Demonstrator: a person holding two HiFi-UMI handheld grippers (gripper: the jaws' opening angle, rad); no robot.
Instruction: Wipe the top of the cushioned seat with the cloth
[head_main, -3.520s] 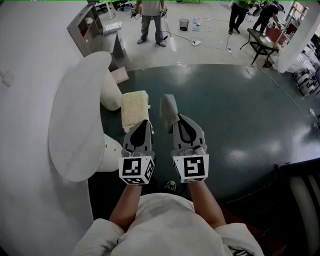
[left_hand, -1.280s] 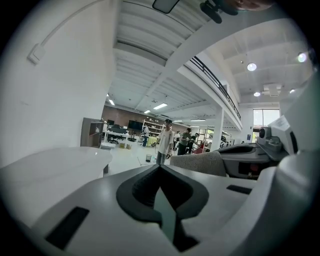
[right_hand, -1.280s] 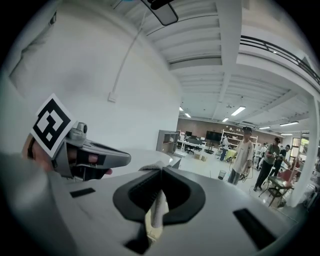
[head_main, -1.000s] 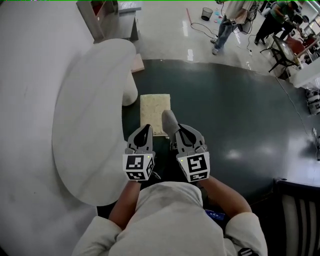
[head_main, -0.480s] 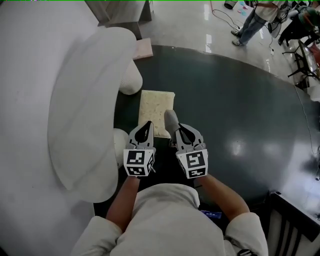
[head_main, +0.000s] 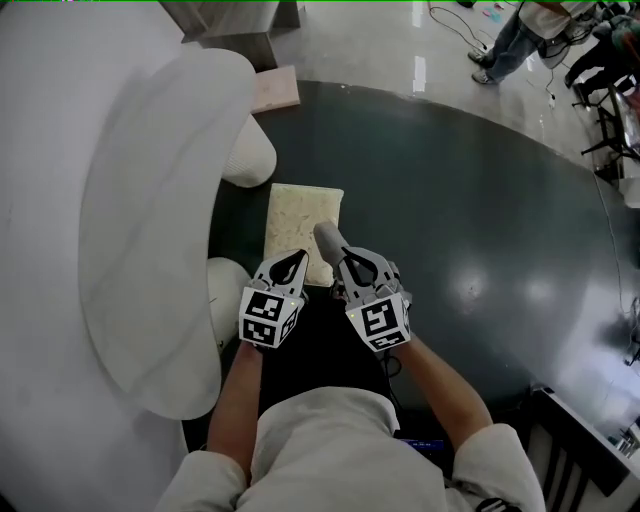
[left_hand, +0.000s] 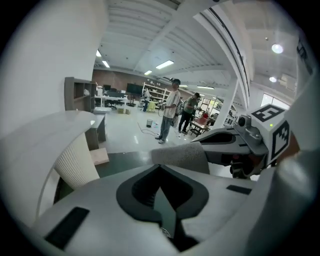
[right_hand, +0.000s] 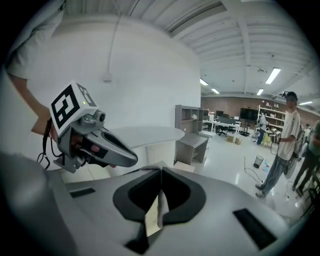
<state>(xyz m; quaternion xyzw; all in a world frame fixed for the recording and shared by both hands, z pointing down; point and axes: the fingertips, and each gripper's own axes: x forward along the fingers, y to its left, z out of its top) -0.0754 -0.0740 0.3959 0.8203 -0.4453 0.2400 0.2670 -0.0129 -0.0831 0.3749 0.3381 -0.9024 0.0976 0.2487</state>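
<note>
One cream cushioned seat (head_main: 303, 212) stands on the dark round floor area (head_main: 480, 220). Its near edge is hidden behind the two tongs. The left tongs (head_main: 291, 258), at the seat's near edge, are pressed together with nothing between them. The right tongs (head_main: 344, 260) are clamped on the single grey cloth (head_main: 327, 238), which overlaps the seat's near right corner. Whether the cloth touches the seat cannot be told.
</note>
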